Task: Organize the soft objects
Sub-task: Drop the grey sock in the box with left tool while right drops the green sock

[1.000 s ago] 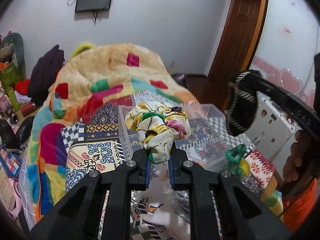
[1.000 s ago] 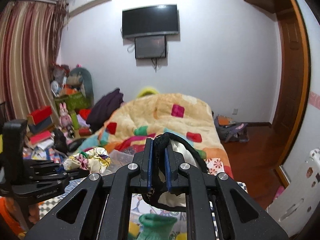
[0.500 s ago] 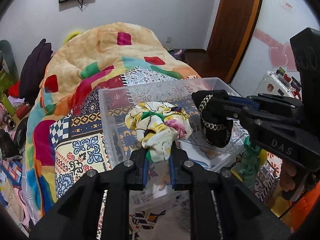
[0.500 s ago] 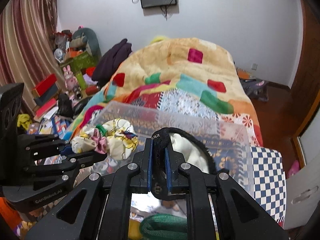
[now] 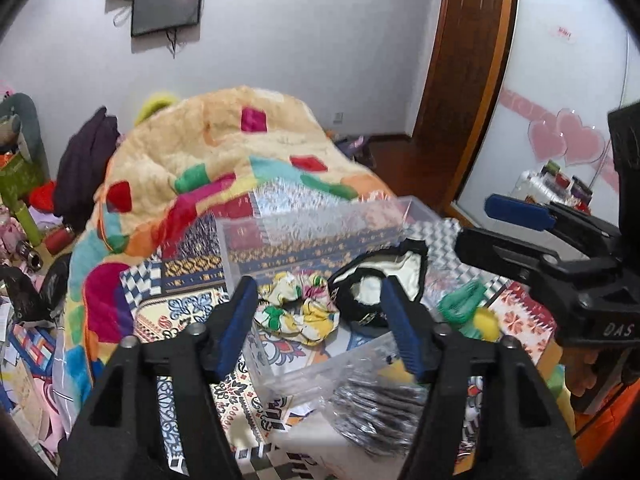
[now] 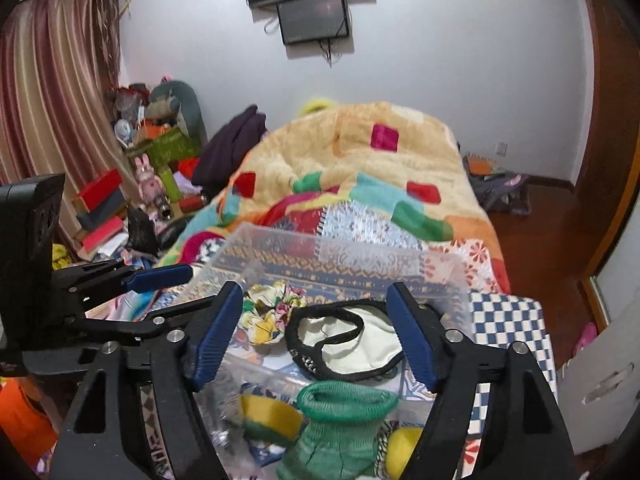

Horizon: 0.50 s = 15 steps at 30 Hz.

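A clear plastic box (image 5: 320,236) (image 6: 344,256) stands on the patterned bed cover. Inside it lie a floral yellow scrunchie (image 5: 298,312) (image 6: 268,312) on the left and a black-and-cream fabric piece (image 5: 380,284) (image 6: 348,340) to its right. My left gripper (image 5: 320,320) is open and empty above the box's near wall. My right gripper (image 6: 316,328) is open and empty above the same box; it also shows at the right of the left wrist view (image 5: 520,220). A green knitted item with a yellow ball (image 6: 344,432) (image 5: 466,308) lies outside the box.
A colourful patchwork blanket (image 5: 208,160) (image 6: 360,168) is heaped on the bed behind the box. Clutter and toys (image 6: 152,160) stand at the left by the curtain. A wooden door (image 5: 468,80) and a white cabinet (image 6: 600,376) are at the right.
Both grippers have opened. The scrunchie has dropped from the left gripper and the black-and-cream piece from the right gripper; both now lie in the clear box.
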Motion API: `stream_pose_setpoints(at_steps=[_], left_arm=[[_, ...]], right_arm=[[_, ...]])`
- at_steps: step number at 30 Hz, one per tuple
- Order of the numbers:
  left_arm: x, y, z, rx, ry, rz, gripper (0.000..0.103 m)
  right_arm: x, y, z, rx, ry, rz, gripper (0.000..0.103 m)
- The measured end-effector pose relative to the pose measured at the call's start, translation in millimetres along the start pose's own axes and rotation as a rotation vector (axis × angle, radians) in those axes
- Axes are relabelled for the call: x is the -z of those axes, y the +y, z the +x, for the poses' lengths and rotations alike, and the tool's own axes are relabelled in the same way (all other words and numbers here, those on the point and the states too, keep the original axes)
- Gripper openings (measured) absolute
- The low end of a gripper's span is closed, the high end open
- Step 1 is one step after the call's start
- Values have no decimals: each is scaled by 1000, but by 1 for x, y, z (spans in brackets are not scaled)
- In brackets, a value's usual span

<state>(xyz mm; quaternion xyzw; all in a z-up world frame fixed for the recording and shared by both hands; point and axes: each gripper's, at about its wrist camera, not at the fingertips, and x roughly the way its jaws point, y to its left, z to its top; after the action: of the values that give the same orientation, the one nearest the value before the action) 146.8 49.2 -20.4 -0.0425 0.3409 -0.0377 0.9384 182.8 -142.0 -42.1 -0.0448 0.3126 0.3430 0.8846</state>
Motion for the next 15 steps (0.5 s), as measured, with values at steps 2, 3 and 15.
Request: stream_pose_setpoints(at_steps=[2, 3, 15], left_arm=[[-1, -5, -14, -7, -33, 9, 71], [-1, -7, -24, -7, -54, 13, 73], [30, -16, -76, -21, -128, -24, 102]], right_arm=[[-1, 4, -12, 9, -28, -10, 77], [1, 6, -23, 14, -48, -20, 78], [23, 14, -89, -2, -153, -13, 84]])
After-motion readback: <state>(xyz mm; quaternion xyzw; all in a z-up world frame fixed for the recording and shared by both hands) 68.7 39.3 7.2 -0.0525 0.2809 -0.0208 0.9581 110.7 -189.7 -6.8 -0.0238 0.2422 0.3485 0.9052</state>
